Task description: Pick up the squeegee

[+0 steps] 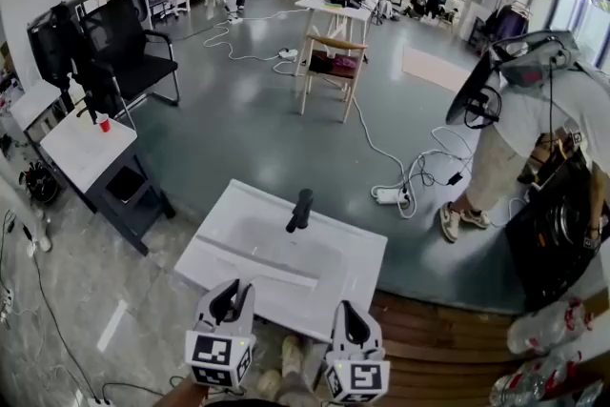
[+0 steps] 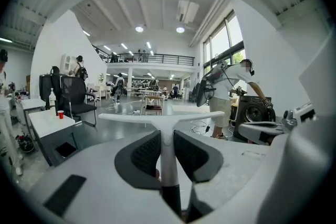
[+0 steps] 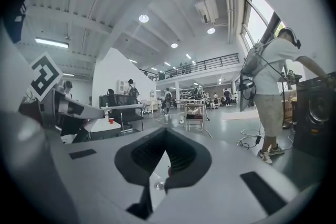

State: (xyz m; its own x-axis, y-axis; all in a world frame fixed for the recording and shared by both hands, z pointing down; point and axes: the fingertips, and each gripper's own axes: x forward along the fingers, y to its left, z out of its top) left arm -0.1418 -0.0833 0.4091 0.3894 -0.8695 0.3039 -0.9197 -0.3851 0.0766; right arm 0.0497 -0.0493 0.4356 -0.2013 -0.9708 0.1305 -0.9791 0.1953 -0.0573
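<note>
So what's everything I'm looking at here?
Sink: one, white, centre front.
Tap: one, black, on the sink.
Squeegee: one, white, in the left gripper.
Side table: one, white, left.
Cup: one, red, on the side table.
Office chair: one, black, back left.
Wooden chair: one, mid floor.
Left gripper: grey, clamped on the squeegee.
Right gripper: grey, shut, empty.

Both the left gripper (image 1: 230, 293) and the right gripper (image 1: 353, 315) have smooth, light grey, rounded shells with black rectangular slots (image 3: 262, 186) set into them. The jaws are lined with black ribbed pads (image 2: 146, 151). Near the person, each gripper carries a cube (image 1: 218, 358) with black-and-white square markers.
</note>
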